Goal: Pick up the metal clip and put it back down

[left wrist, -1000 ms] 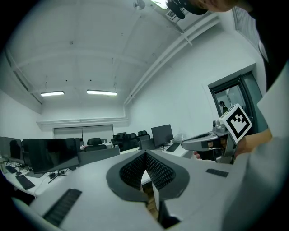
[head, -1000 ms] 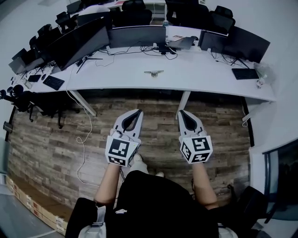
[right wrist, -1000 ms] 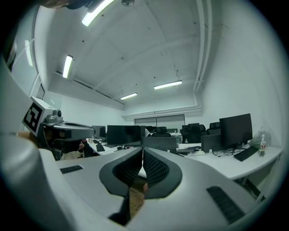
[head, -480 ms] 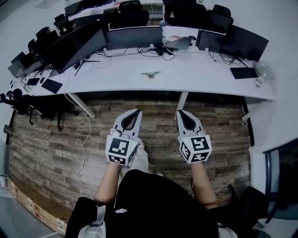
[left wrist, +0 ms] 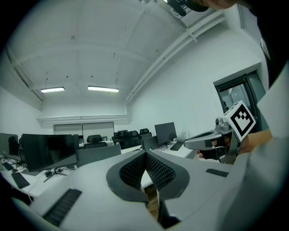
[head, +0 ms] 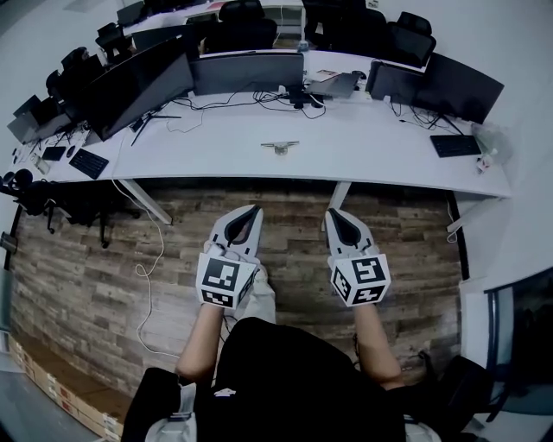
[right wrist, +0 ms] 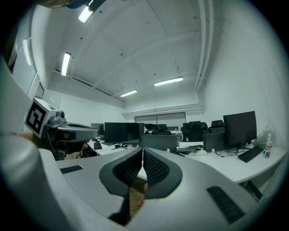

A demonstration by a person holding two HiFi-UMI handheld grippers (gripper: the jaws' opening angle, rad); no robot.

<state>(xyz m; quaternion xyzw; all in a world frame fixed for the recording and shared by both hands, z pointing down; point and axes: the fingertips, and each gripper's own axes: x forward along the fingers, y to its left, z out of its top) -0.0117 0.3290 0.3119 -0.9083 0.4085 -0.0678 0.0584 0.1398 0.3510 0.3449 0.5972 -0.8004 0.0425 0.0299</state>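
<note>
The metal clip [head: 280, 147] lies on the long white desk [head: 363, 142], near the middle of its top. My left gripper [head: 253, 208] and right gripper [head: 332, 213] hover side by side over the wooden floor, well short of the desk's front edge. Both sets of jaws are shut tip to tip with nothing between them. The left gripper view shows its closed jaws [left wrist: 145, 154] pointing at the desk, with the right gripper at the right edge. In the right gripper view the closed jaws [right wrist: 142, 150] face the row of monitors.
Monitors [head: 251, 69] line the back of the desk, with cables, a keyboard [head: 453, 145] at the right and another keyboard [head: 89, 162] at the left. Office chairs [head: 242, 10] stand behind. Desk legs [head: 340, 195] meet the plank floor [head: 95, 259].
Both grippers have edged slightly toward the desk together with the person. Jaws stay shut.
</note>
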